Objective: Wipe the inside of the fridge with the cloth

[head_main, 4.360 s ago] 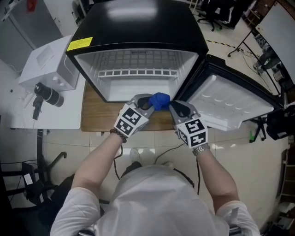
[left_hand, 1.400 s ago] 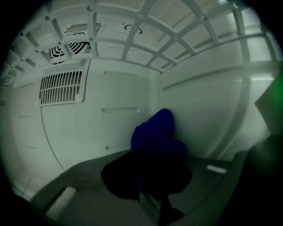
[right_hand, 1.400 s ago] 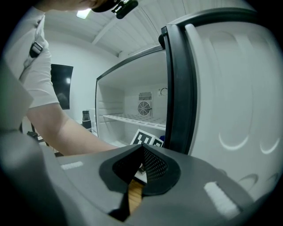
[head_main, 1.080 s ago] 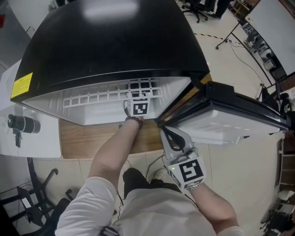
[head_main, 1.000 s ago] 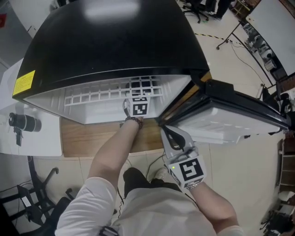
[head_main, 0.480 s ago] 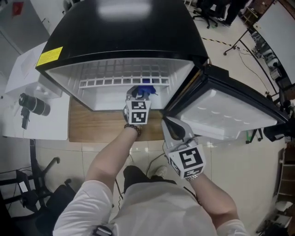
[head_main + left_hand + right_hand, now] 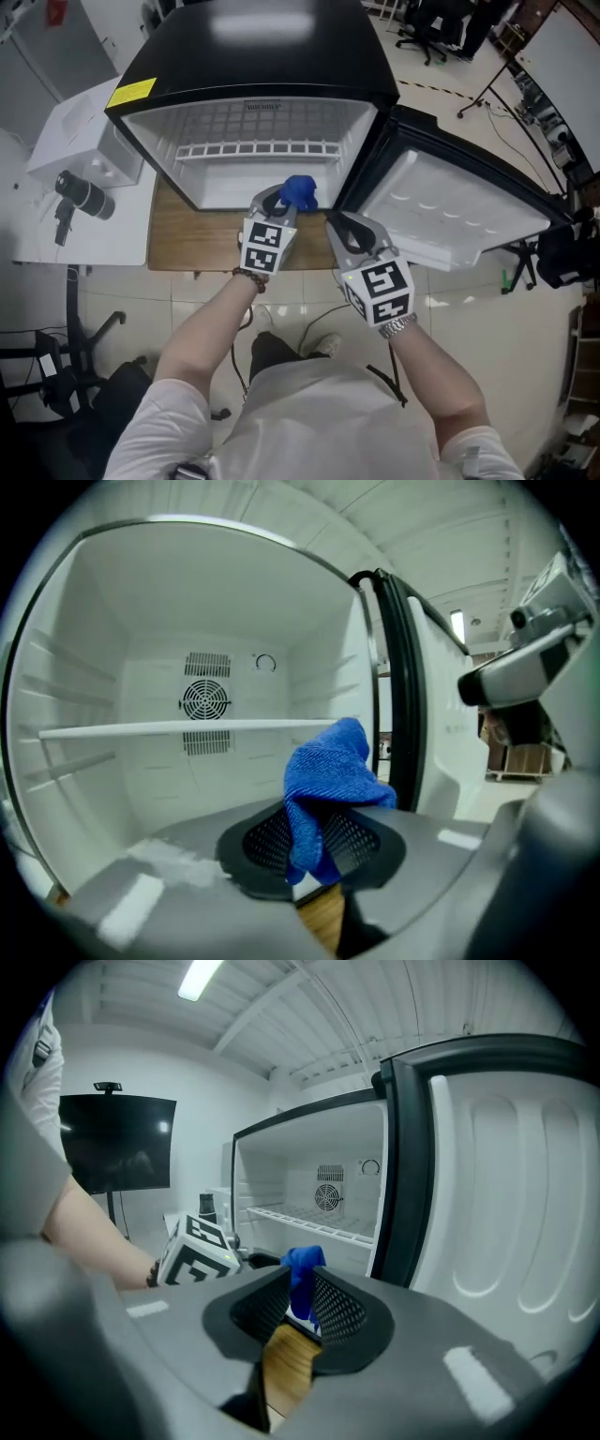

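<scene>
The black mini fridge (image 7: 253, 56) stands open with its white inside (image 7: 141, 667) toward me and its door (image 7: 459, 216) swung out to the right. My left gripper (image 7: 281, 195) is shut on the blue cloth (image 7: 300, 191), just in front of the fridge opening. In the left gripper view the cloth (image 7: 333, 771) sticks up bunched from between the pads. My right gripper (image 7: 336, 223) is beside it to the right, near the door's hinge edge. Its jaws have just been opening and nothing is between them. The cloth (image 7: 302, 1267) shows beyond their gap.
A wire shelf (image 7: 253, 148) crosses the fridge, with a fan grille (image 7: 204, 700) on the back wall. The fridge sits on a wooden board (image 7: 187, 239). A white box (image 7: 75, 131) and a black camera (image 7: 82, 195) are on the left table. A chair base (image 7: 89, 328) stands at lower left.
My left gripper has drawn back out of the fridge toward me with the cloth still in it. The right gripper has stayed near the door's edge.
</scene>
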Available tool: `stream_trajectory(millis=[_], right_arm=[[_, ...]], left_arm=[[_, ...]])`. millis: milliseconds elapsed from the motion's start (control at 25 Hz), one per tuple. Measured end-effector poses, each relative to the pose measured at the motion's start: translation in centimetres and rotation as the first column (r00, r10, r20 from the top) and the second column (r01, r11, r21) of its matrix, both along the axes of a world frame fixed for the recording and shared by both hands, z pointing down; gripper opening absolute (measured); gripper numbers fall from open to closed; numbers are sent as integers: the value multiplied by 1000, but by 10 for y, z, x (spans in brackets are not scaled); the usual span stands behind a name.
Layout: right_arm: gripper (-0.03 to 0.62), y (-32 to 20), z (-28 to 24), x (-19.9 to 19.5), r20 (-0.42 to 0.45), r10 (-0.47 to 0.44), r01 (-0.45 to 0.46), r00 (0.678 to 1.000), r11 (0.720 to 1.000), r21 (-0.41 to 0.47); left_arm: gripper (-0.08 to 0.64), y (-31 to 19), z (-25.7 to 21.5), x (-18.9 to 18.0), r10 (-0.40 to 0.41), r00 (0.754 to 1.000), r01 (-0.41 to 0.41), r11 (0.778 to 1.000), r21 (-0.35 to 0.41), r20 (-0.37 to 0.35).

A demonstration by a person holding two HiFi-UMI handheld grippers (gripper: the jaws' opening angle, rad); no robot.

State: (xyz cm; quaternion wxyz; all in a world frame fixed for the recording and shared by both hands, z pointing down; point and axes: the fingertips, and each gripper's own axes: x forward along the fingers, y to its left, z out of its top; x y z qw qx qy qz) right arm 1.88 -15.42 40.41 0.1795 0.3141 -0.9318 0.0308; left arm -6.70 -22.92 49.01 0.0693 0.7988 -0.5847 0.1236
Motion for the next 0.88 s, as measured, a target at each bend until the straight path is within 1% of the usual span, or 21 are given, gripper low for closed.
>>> stream_trajectory(millis=[120, 280, 440, 560, 680, 760, 800, 880], right_arm=[[100, 1, 0, 5, -23, -14, 14, 1000, 1000, 1], [144, 2, -1, 11, -43, -44, 44, 998, 999, 7], [166, 15, -1, 16, -58, -150, 150, 987, 989, -12], [166, 23, -5, 20, -52, -203, 203, 978, 979, -11], [166, 29, -8, 23, -51, -242, 242, 969, 970, -11], [166, 37, -9, 24, -48, -285, 285, 957, 958, -21], [165, 41, -11, 24, -43, -305, 305, 951, 952, -23], [140, 48, -14, 26, -30, -333, 332, 943, 943, -16]], left_arm=[[61, 22, -17, 18, 107, 994, -107, 994, 18, 9], [64, 45, -34, 42, 244, 969, -245, 969, 26, 26], [64, 65, -50, 61, 347, 938, -347, 937, 32, 31], [66, 79, -64, 75, 420, 908, -420, 907, 36, 9], [74, 92, -77, 90, 502, 865, -501, 864, 41, -16], [74, 99, -84, 99, 549, 835, -548, 836, 39, -28], [74, 102, -87, 102, 566, 824, -565, 824, 38, -33], [74, 106, -90, 107, 587, 808, -586, 809, 35, -42]])
